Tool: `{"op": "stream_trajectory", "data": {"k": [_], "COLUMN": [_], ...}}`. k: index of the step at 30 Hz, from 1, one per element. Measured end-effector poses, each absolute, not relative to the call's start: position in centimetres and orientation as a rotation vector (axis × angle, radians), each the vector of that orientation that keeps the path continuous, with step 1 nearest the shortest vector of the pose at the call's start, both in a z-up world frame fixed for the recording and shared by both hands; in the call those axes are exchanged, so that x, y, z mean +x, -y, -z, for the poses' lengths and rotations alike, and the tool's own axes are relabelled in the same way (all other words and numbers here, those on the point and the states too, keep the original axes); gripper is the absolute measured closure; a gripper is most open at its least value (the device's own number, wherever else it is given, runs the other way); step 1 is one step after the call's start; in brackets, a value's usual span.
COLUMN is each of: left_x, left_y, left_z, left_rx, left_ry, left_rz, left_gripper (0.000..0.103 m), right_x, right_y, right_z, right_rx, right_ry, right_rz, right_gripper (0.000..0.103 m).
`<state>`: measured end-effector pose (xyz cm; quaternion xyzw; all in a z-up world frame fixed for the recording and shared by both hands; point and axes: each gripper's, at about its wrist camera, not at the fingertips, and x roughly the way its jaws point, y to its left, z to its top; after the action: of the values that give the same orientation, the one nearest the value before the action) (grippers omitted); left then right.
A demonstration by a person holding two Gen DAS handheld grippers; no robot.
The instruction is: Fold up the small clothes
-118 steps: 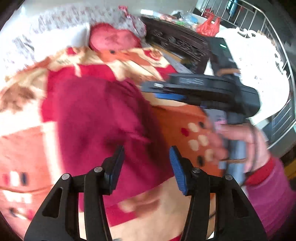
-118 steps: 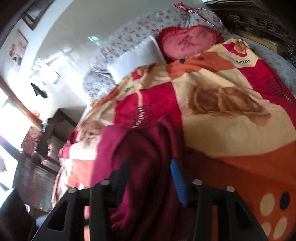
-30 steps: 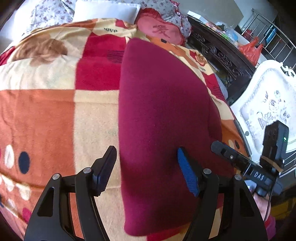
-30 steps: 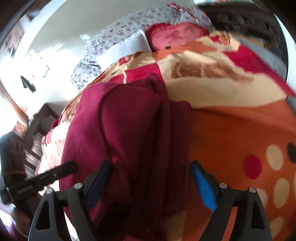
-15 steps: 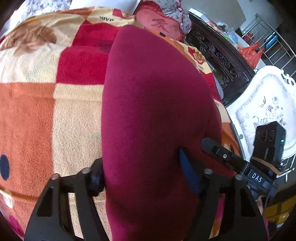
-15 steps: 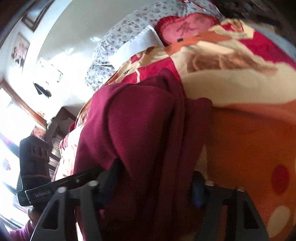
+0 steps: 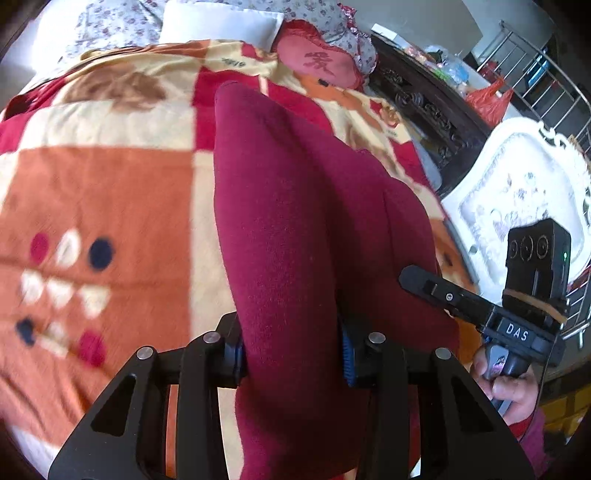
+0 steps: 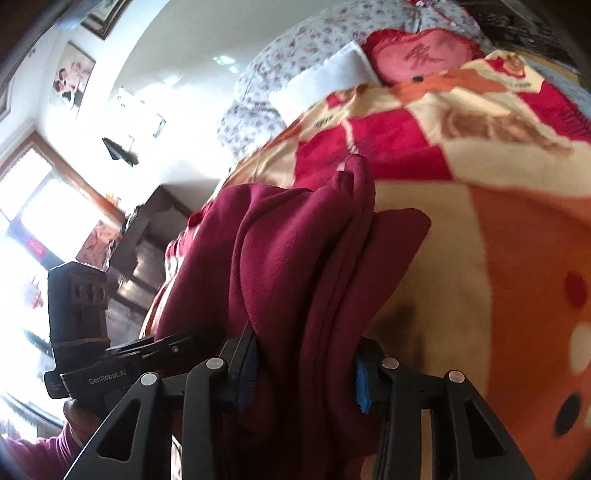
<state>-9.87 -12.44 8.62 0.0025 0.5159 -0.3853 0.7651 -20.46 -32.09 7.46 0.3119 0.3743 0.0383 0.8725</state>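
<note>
- Between the jaws of my left gripper sits a thick fold of the maroon fleece garment; the jaws have just been closing, and both blue pads now press into the cloth, so I read it as gripped.
- At my right gripper it is the same: its jaws have just been closing and are clamped on the bunched, layered edge of that garment, with cloth filling the gap between the pads.
- From the two grips outward, the garment runs away from me as a long raised ridge, its near end held up and its far tip resting on the bed.
- Under it lies a patchwork blanket in orange, cream and red, with dots near my left side.
- At the head of the bed I see a red heart-shaped cushion, a white pillow and a floral quilt.
- A dark carved cabinet and a white ornate bed end stand beyond the right-hand edge.
</note>
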Motion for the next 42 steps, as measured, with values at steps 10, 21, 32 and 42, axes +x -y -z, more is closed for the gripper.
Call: {"op": "stream_trajectory", "data": {"k": [10,21,32,42], "left_x": [-11.5,-12.6,-14.4,-15.8], "left_y": [10.3,9.1,8.1,7.6], "left_z": [-6.3,-8.6,-10.1,-11.4], "left_rx": [0.046,0.117,0.145,0.143], "left_ry": [-1.134,-0.99,-0.886,-0.863], "left_rz": [0.696,0.595,0.555,0.567], "left_gripper": [0.051,0.051,0.05,0.05], "right_x": [-23.3,-19.1,-21.6,-24.6], "right_y": [29.9,23.1,23.7,22.2], "right_z": [-7.7,-8.6,-7.9,-11.8], "right_rx": [0.607,0.267,0.298,0.295], "right_ry": [-0.834,-0.862,-0.859,-0.762], "right_rz": [0.046,-0.026,0.057,0.123], "right_gripper": [0.058,0.059,0.058,0.055]}}
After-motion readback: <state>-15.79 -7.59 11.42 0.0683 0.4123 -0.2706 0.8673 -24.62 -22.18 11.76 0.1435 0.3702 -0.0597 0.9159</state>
